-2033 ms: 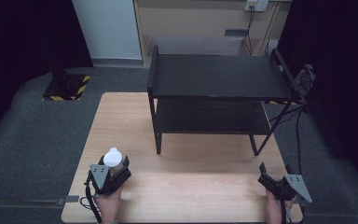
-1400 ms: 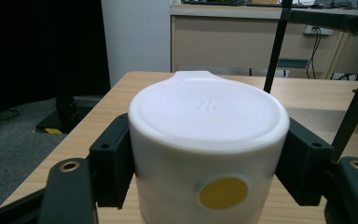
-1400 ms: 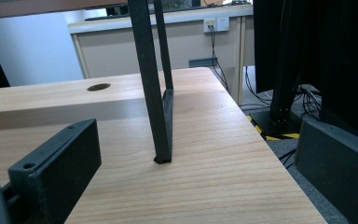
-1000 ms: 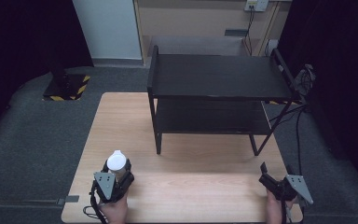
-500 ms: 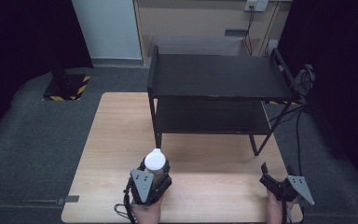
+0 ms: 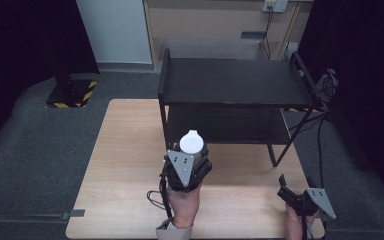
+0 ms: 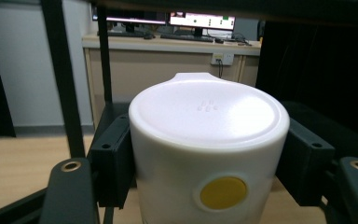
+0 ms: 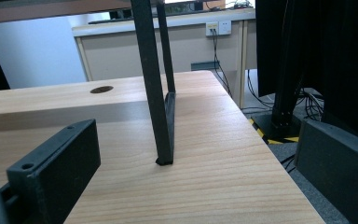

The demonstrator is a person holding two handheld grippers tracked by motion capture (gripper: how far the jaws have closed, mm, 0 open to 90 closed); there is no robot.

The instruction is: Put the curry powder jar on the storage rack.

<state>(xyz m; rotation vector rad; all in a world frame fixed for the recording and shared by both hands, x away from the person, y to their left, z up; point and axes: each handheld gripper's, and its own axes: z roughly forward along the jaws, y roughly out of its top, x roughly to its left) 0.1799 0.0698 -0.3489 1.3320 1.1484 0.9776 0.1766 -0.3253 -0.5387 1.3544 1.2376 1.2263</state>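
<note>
My left gripper (image 6: 189, 159) clamps the white jar (image 6: 192, 142) upright, lid up, over the table (image 6: 125, 150) before the black shelf (image 6: 230, 80). My right gripper (image 6: 292, 192) sits open.

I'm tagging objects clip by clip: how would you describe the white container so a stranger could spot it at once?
On the wooden table, in front of the black two-tier shelf rack, the left gripper holds it between its jaws. The white container is a round tub with a flat white lid and a yellow dot on its side, the sole pale thing there.
</note>
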